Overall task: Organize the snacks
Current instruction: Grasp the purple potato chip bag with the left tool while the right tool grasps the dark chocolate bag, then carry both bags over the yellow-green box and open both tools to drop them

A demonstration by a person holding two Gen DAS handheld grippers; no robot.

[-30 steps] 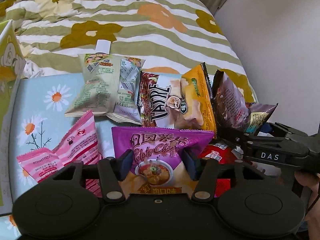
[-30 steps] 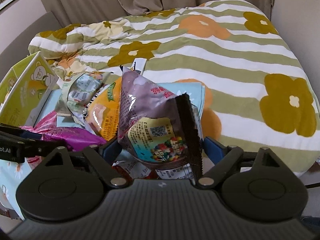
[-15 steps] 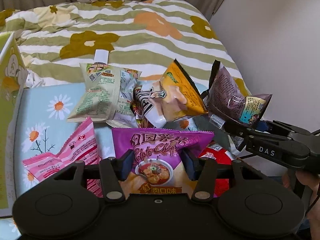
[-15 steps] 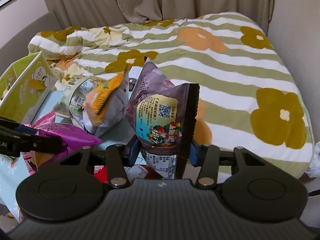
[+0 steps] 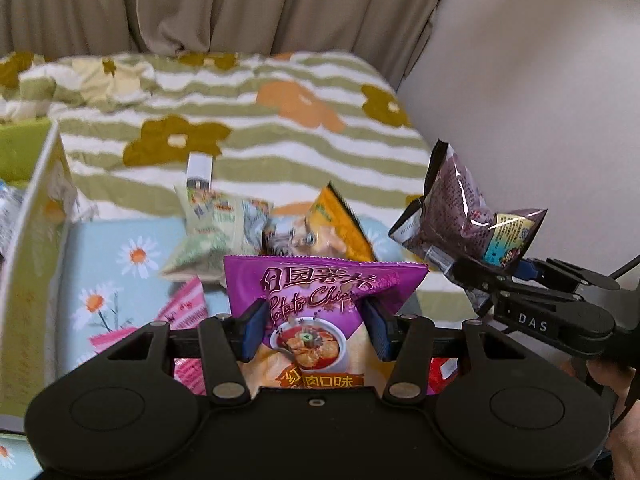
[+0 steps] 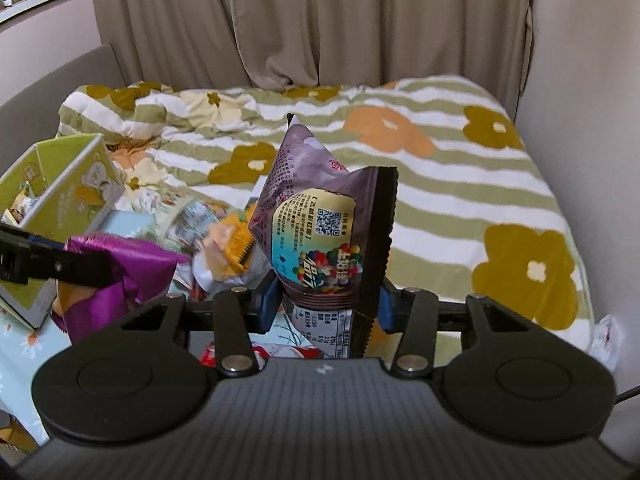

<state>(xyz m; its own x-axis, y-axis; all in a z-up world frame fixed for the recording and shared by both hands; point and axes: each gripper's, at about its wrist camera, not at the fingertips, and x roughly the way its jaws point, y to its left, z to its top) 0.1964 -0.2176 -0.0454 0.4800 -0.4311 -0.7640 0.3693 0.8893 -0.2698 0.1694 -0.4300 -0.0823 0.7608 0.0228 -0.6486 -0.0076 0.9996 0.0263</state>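
We hold the purple chip bag [image 5: 320, 304] pinched in the left gripper [image 5: 316, 330] and the brown candy bag [image 6: 326, 240] upright in the right gripper [image 6: 326, 306], and the green box [image 6: 68, 192] lies off to our left, nearer the left hand.

Your open room lies over the striped quilt [image 6: 460, 208] at center and right of the right wrist frame — bare all the way to the curtain [image 6: 320, 20]. At left, the green carton [image 6: 68, 196] and the heap of loose packets [image 5: 224, 232] block the way.
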